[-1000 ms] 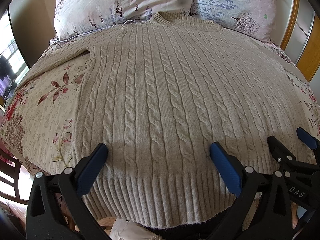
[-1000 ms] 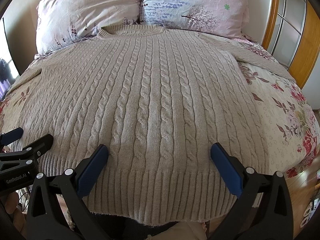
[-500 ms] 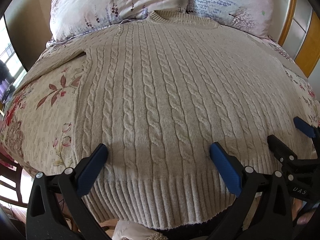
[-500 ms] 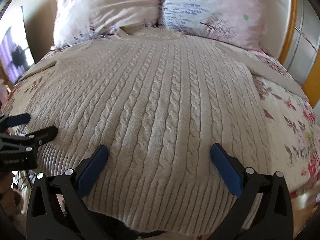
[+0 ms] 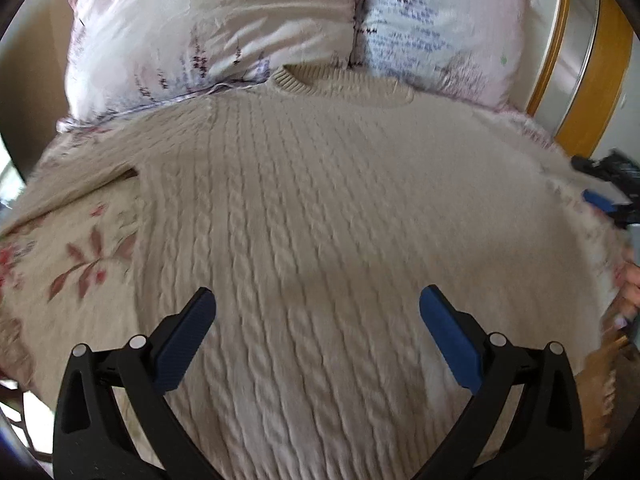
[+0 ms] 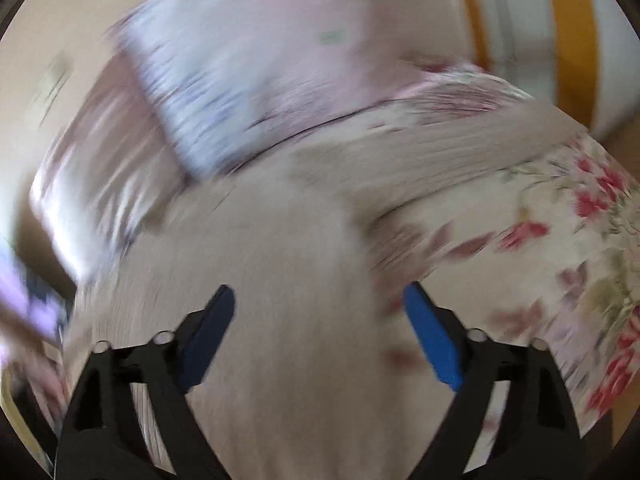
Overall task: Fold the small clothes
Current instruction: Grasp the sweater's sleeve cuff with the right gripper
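Observation:
A beige cable-knit sweater (image 5: 320, 220) lies flat on the bed, neck toward the pillows, one sleeve (image 5: 92, 164) spread to the left. My left gripper (image 5: 316, 344) hovers open over the sweater's lower body, nothing between its blue pads. In the blurred right wrist view, my right gripper (image 6: 318, 336) hangs over the sweater's right side (image 6: 288, 280), near where the right sleeve (image 6: 460, 152) branches off. Its jaws are closing, still wide apart, and the pads press on nothing. The right gripper (image 5: 604, 196) also shows at the left wrist view's right edge.
Two floral pillows (image 5: 224, 36) (image 5: 444, 36) lean at the head of the bed. The floral bedsheet (image 6: 540, 260) shows on both sides of the sweater. A wooden-framed panel (image 5: 588, 60) stands at the far right. A hand (image 5: 628, 292) shows at the right edge.
The right gripper swung fast to the right and rolled, from the hem to the sweater's right side, its jaws narrowing. The left gripper moved forward from the hem up over the sweater's body.

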Demonstrator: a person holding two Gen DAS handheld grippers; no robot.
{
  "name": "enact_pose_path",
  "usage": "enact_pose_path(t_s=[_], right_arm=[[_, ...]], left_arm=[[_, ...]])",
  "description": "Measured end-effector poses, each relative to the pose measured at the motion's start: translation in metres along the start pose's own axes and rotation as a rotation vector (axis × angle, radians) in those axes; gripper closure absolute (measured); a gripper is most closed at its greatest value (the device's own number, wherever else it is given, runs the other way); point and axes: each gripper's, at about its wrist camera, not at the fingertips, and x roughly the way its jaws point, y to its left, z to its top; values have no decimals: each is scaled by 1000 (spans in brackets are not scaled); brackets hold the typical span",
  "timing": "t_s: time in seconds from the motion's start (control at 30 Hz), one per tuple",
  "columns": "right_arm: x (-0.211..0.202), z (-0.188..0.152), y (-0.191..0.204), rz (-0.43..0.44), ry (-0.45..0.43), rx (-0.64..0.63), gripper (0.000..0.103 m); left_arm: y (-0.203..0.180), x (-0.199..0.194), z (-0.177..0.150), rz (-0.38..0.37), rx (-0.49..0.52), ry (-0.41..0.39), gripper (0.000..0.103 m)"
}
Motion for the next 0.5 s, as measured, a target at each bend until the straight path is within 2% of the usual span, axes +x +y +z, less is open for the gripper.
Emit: enact_pose_path(t_s=[0.03,0.1,0.23,0.33,0.5], right_arm=[[7,17,-19,-28,3,69,24],[15,33,-42,-54,8,154,35],[34,58,-90,-103,12,338,48],[42,66,-114,-131,13,441,54],[51,71,-144,-110,-12,576,64]], left_arm=[[4,1,6,-33,-15,-1,2],[9,4,18,-59,-22,-12,2],[15,8,42,-21,-1,-32,2],[22,14,60,-35,-16,-16,2],[28,31,80,-38,-29,17,2]])
